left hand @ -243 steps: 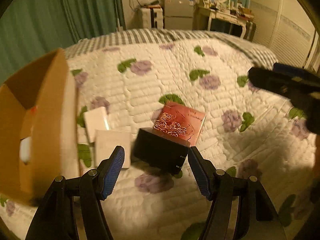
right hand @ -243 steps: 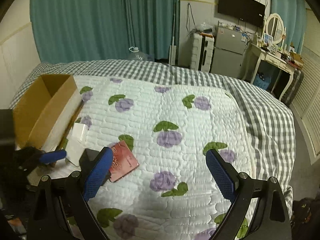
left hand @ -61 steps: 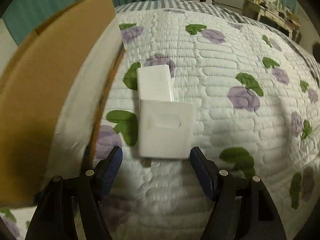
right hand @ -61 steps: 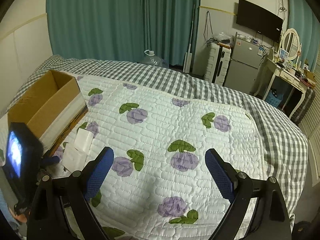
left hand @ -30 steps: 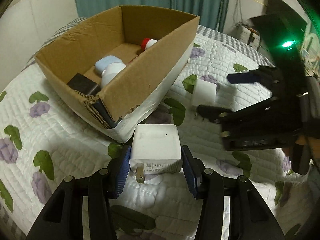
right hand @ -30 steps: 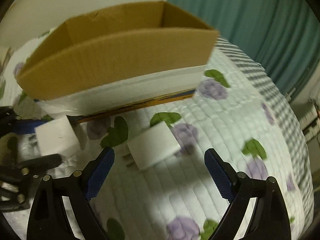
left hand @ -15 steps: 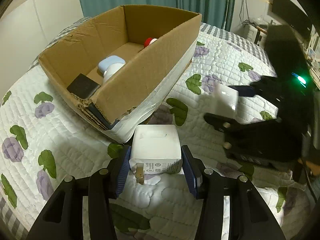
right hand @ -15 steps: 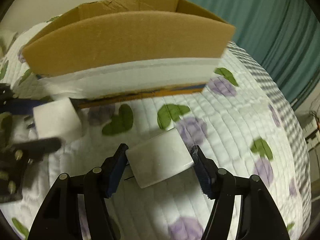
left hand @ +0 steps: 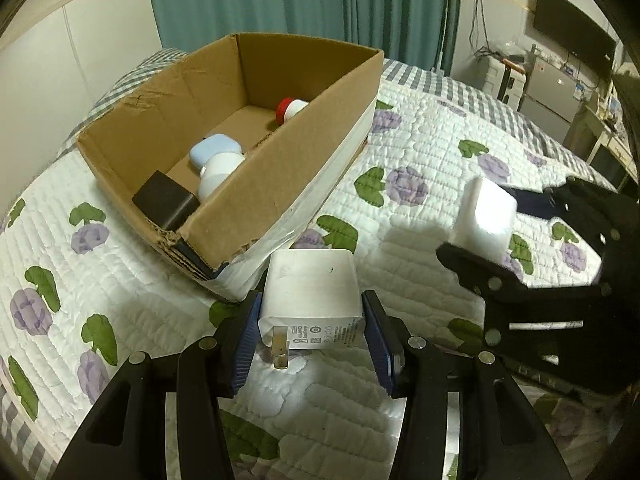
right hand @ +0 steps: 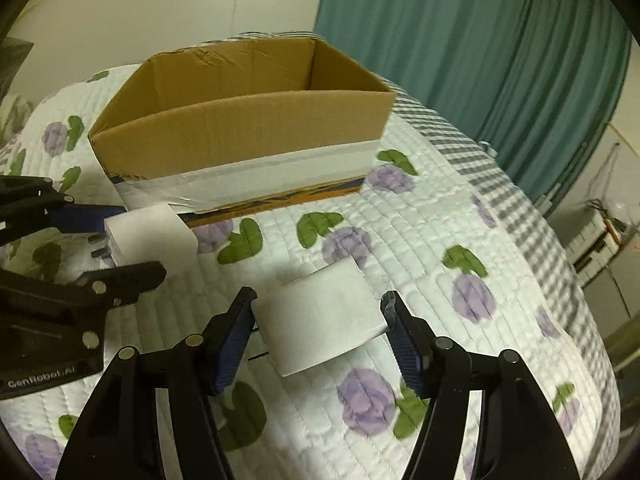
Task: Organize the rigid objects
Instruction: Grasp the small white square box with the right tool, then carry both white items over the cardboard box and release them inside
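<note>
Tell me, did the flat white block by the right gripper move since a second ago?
Yes. The flat white charger lay on the quilt near the cardboard box; now the right gripper, whose jaws have just been closing, holds it lifted.

A white quilt (left hand: 420,152) printed with purple flowers and green leaves covers the bed, over a grey-and-white checked sheet (right hand: 516,200) that shows along its far edge. Teal curtains (left hand: 304,0) hang behind the bed beside a pale wall (left hand: 96,36). Far off in the left wrist view a dark TV (left hand: 576,40) is mounted on the wall above a small grey fridge (left hand: 548,88) and white drawers (left hand: 498,76), with a dressing table (left hand: 608,128) at the frame's edge.
</note>
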Available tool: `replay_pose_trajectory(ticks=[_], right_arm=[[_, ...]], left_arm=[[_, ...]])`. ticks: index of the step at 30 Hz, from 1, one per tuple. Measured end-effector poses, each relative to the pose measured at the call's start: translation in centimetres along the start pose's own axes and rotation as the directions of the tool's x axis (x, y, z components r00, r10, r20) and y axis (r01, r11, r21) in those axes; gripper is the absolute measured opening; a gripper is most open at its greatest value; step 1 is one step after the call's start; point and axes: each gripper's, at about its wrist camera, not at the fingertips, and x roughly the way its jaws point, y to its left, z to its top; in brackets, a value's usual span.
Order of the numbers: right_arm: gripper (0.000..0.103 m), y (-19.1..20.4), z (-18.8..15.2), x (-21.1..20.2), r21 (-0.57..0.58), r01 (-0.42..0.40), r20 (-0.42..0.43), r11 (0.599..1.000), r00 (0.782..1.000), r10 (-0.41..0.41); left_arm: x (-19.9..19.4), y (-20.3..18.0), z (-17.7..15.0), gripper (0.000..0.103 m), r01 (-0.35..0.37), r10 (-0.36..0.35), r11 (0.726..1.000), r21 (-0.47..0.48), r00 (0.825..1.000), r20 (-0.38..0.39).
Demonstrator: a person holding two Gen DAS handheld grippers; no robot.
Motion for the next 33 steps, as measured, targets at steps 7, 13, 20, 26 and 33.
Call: replay_pose_trajectory(ticks=[7,13,20,26,33], right_arm=[[0.064,0.3,-0.9,-4.0,0.092,0.098,-0.003,0.991,0.995,-0.098],[0.064,1.4,-0.8,-7.9,0.168,0.187,0.0,0.968,0.982,-0.189],[0.064,4.4,2.1,-13.6,0.18,0.314,0.016,0.932,0.947,-0.322],[0.064,6.7,6.8,-18.5,0.186,0.413,0.061,0.891,0.901,-0.43],[0.064,8.6,12.6,-19.6,0.288,0.422,0.127,0.859,0.873,-0.471]], left_arm=[[-1.1,0.1,-0.4,0.05,0.044,-0.044,0.999,0.006,0.999,0.008],[-3.2,0.5,-0.6,0.05,0.11,-0.11,0.994,0.01,0.994,0.023],[-8.6,2.2,0.5,0.05,0.215,-0.223,0.974,0.07,0.966,0.131],[-12.6,5.3,3.4,0.05,0.275,-0.302,0.951,0.141,0.925,0.233],[-13.9,9.6,8.3,0.05,0.312,-0.368,0.925,0.216,0.879,0.304]])
